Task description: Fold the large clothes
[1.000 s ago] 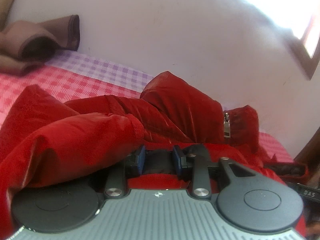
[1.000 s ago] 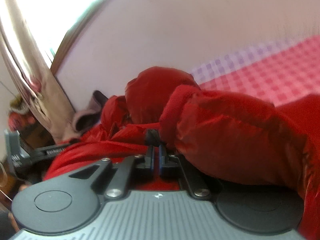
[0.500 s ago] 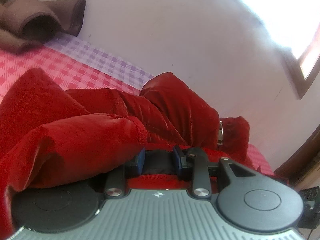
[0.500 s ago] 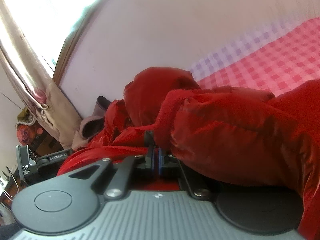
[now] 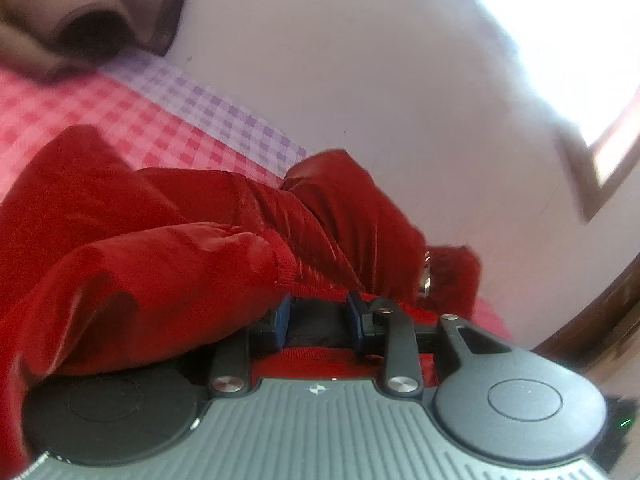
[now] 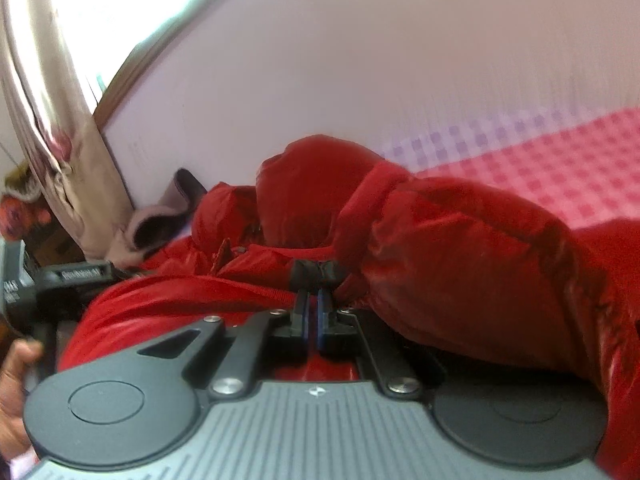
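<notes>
A shiny red padded jacket (image 5: 168, 248) lies bunched on a pink checked bed sheet (image 5: 100, 112). My left gripper (image 5: 318, 320) is shut on the jacket's dark-lined hem, with a wad of fabric between the blue pads, and a sleeve cuff (image 5: 286, 268) draped over its left side. In the right wrist view the same jacket (image 6: 460, 272) fills the lower half. My right gripper (image 6: 313, 312) is shut on a dark fold of the jacket, jaws nearly together, with a sleeve lying over its right side. The left gripper (image 6: 60, 284) and the hand holding it show at the left.
A white wall (image 5: 360, 80) runs close behind the bed. A brown garment (image 5: 92, 20) lies at the bed's far left; another one (image 6: 160, 220) lies by the curtain (image 6: 52, 120). A wooden window frame (image 5: 600, 168) is at the right.
Both grippers keep their hold on the jacket. Both views have tilted and shifted slightly, and the jacket's folds have moved a little with them.
</notes>
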